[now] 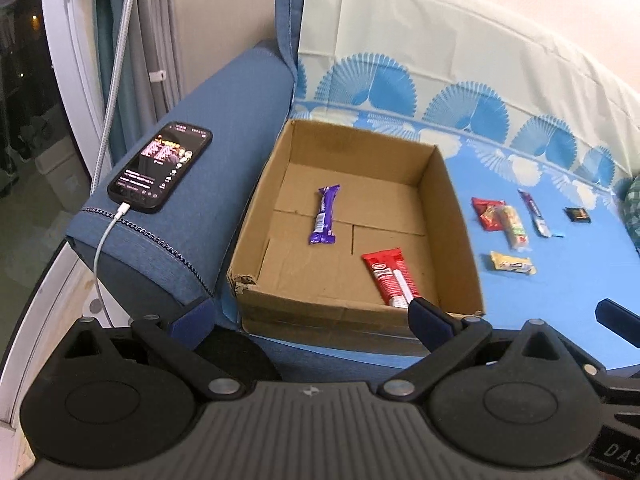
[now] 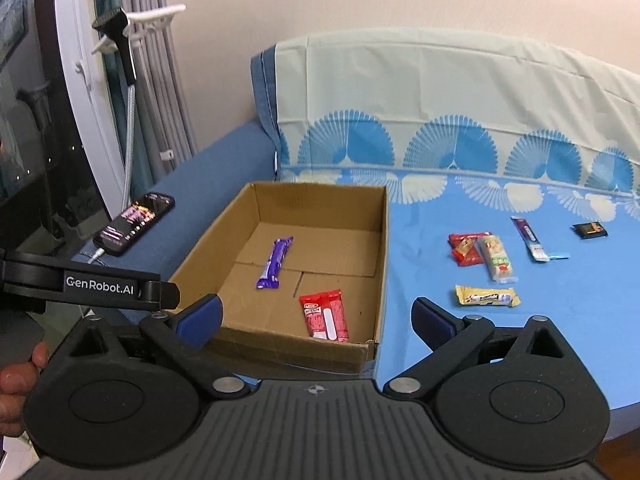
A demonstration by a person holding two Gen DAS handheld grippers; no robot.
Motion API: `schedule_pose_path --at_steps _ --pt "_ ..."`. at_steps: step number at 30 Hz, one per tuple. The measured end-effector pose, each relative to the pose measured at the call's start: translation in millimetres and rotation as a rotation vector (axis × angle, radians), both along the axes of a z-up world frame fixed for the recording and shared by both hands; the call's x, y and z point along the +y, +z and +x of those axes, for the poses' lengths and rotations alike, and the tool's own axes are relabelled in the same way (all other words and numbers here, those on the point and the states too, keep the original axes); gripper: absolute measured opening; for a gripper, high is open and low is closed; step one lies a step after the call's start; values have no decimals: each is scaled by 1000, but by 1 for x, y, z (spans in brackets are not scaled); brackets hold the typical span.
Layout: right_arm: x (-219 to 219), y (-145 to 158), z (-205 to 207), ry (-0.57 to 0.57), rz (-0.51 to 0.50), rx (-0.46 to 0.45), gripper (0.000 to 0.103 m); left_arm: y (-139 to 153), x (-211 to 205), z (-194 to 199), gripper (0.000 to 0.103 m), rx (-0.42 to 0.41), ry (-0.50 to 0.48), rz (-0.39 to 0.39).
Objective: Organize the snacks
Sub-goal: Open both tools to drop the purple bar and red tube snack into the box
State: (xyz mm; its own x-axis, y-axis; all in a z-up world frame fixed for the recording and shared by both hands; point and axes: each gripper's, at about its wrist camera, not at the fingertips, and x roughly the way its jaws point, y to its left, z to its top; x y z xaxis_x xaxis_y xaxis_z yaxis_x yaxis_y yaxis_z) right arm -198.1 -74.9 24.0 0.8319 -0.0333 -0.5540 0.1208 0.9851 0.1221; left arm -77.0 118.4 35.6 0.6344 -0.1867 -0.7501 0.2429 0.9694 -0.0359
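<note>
Cardboard box [image 2: 312,248] sits on the blue sheet [image 2: 560,320] against the sofa arm. Inside lie a purple bar [image 2: 275,263] and a red packet [image 2: 325,314], apart from each other. In the left wrist view the red packet's near end is hidden behind a fingertip.

Remaining snacks lie on the sheet beside the box: red wrapper [image 2: 464,249] touching a pale bar [image 2: 497,260], yellow bar [image 2: 487,296], purple stick [image 2: 530,239], small dark packet [image 2: 591,230]; labels unreadable.

Left gripper [image 1: 310,314] and right gripper [image 2: 316,316] both stand wide apart, nothing between the jaws.

A hand [image 2: 18,380] is cut off at the frame edge. Phone [image 1: 160,168] rests on the sofa arm, screen blurred.
</note>
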Motion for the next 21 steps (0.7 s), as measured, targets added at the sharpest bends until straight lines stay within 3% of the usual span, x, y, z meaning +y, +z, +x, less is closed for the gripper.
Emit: schedule_pose_path --at_steps 21 --pt "1 11 -29 -9 13 -70 101 16 -1 -27 103 -47 -13 -9"
